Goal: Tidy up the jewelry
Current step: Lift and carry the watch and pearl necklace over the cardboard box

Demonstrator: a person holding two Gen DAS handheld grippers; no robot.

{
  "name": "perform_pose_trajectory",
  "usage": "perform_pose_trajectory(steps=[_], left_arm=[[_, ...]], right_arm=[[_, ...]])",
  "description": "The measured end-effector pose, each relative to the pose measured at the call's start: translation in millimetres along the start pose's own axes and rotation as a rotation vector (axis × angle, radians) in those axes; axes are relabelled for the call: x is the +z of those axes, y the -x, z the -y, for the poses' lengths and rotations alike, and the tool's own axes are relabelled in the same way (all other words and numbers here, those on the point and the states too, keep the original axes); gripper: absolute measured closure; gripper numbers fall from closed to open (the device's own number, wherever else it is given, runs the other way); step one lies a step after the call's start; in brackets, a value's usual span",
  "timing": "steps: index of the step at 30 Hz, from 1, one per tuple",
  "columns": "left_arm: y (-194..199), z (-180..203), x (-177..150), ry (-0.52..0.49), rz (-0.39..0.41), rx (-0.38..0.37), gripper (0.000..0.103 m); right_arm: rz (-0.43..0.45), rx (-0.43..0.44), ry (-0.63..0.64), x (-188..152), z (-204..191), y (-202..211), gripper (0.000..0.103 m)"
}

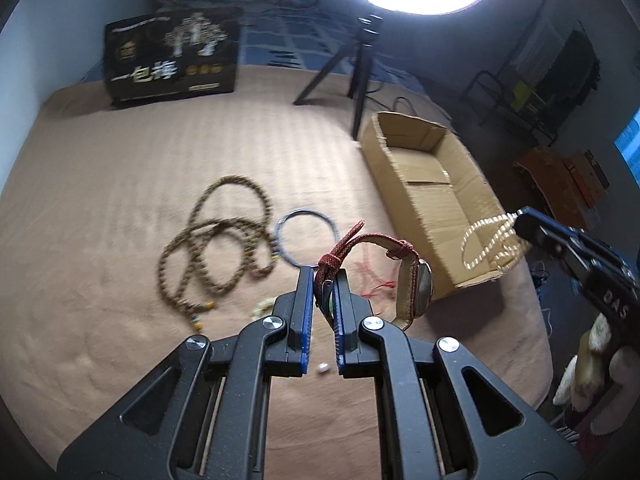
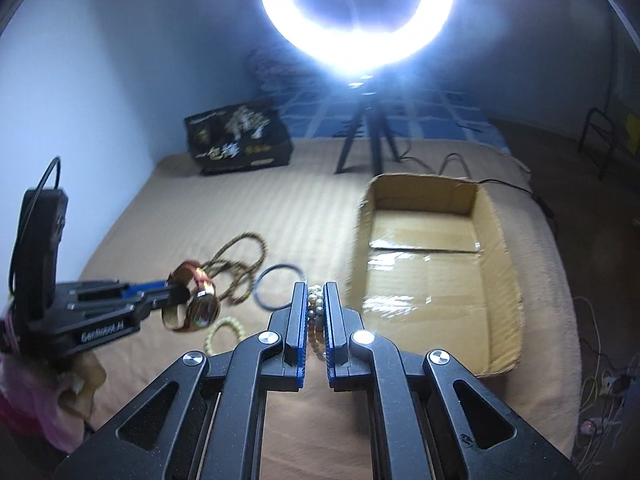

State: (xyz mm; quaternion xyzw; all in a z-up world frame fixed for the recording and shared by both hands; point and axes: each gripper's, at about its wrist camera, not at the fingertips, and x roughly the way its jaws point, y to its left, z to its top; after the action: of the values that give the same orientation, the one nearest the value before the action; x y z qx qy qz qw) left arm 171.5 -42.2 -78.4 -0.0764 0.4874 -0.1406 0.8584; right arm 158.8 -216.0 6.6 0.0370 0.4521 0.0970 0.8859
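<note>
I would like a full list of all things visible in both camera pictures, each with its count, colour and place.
watch: one, red strap, held in the left gripper above the bed
pearl bracelet: one, cream, clamped in the right gripper
long bead necklace: one, brown, looped on the bedcover
ring bangle: one, dark blue-grey, flat beside the necklace
small bead bracelet: one, pale yellow, on the bedcover near the left gripper
cardboard box: one, tan, open, nothing inside, on the right of the bed
black printed box: one, black with gold print, at the far edge
ring light: one, white, lit, on a black tripod
bedcover: one, tan
left gripper: black, blue pads
right gripper: black, blue pads
</note>
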Motion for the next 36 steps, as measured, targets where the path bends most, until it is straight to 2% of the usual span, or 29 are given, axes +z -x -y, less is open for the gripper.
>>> perform_pose_trajectory(steps=[8,16,21,36], left_arm=[[-19,48,14,-0.071,0.001,-0.052,0.096],[-45,84,17,-0.109,-0.022,-0.082,0.096],[-57,97,19,-0.125,-0.035,-0.094,0.096],[-84,118,21,-0.143,-0.063,-0.126,0.094]], right_arm=[[0.010,-0.053,-0.069,11,37,-5,0.097],[-0.024,-0.109,-0.138,6,74,-14,0.097],[-0.050,-0.121,-0.180,1,91,-19,0.097],[-0.072,-0.167,-0.209,-3,106,-24,0.097]])
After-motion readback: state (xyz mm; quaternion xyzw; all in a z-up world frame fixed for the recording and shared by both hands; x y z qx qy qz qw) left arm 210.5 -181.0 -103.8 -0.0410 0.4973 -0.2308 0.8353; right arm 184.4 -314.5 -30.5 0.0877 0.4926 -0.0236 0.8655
